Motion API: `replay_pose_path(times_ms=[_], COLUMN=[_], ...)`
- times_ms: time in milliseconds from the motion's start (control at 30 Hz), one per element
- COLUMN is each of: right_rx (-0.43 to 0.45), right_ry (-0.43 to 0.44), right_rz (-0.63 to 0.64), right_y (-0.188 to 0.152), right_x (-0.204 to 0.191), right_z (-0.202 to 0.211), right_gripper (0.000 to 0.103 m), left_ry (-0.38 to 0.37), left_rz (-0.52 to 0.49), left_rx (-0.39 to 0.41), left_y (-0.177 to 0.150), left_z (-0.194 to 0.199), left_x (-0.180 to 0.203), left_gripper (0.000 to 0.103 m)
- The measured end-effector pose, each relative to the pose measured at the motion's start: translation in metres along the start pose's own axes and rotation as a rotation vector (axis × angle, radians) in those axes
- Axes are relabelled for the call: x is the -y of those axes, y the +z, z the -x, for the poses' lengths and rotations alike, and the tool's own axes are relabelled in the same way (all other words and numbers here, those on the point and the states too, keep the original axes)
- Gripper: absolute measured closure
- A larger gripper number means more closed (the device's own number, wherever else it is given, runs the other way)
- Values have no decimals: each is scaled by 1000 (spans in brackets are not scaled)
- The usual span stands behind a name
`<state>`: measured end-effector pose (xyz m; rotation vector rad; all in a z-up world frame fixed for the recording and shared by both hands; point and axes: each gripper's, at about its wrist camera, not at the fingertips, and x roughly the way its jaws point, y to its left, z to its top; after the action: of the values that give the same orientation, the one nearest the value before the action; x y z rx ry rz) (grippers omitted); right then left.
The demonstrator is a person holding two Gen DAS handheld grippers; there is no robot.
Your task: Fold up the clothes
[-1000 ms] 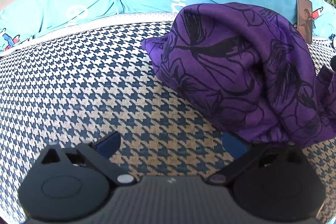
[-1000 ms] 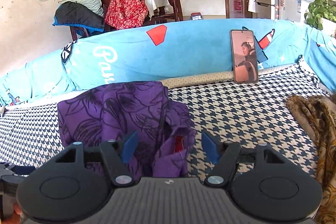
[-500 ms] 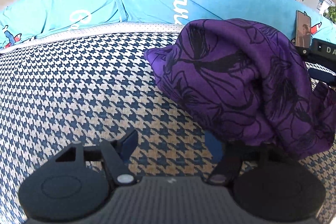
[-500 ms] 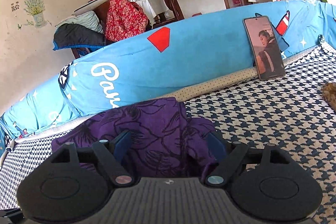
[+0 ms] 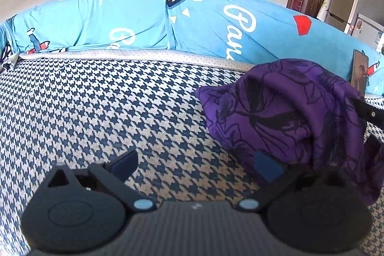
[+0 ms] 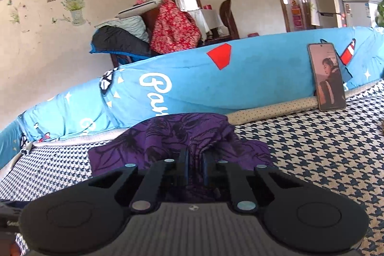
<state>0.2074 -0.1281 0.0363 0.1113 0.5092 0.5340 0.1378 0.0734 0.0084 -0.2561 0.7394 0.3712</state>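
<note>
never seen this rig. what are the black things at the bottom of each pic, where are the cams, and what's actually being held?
There is no robot arm: a person holds a two-finger gripper in each hand, and a fisheye camera on each one looks forward along its fingers. The black shapes at the bottom are the grippers themselves.

Left wrist view: the left gripper has its jaws wide apart and holds nothing; its right finger is at the edge of the purple garment.

Right wrist view: the right gripper has its jaws closed on a bunched fold of that same garment.

The garment lies crumpled on a houndstooth sofa cover. Behind it runs a blue cushion with a phone leaning against it.
</note>
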Motion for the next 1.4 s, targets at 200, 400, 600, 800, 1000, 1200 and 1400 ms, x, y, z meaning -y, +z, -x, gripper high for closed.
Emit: replay_pose_path(times_ms=[200, 400, 600, 800, 1000, 1200, 1400], right_rx=[-36, -109, -229, -340, -338, -318, -217], right_ry=[143, 259, 340, 388, 410, 412, 346], right_rz=[100, 247, 391, 515, 527, 553, 495], right_y=[-15, -43, -85, -118, -113, -105, -86], right_x=[-35, -66, -90, -112, -113, -106, -91], right_z=[19, 31, 32, 26, 28, 40, 56], right_gripper=[91, 91, 91, 91, 83, 72, 67], left_ry=[-27, -81, -181, -301, -292, -109, -62], left_rz=[53, 62, 12, -56, -154, -82, -42], left_rx=[37, 87, 136, 157, 109, 46, 81], left_y=[4, 5, 2, -5, -13, -12, -10], left_z=[6, 14, 23, 33, 27, 8, 13], left_x=[-9, -9, 1, 14, 33, 16, 1], left_gripper=[0, 0, 0, 0, 0, 0, 0])
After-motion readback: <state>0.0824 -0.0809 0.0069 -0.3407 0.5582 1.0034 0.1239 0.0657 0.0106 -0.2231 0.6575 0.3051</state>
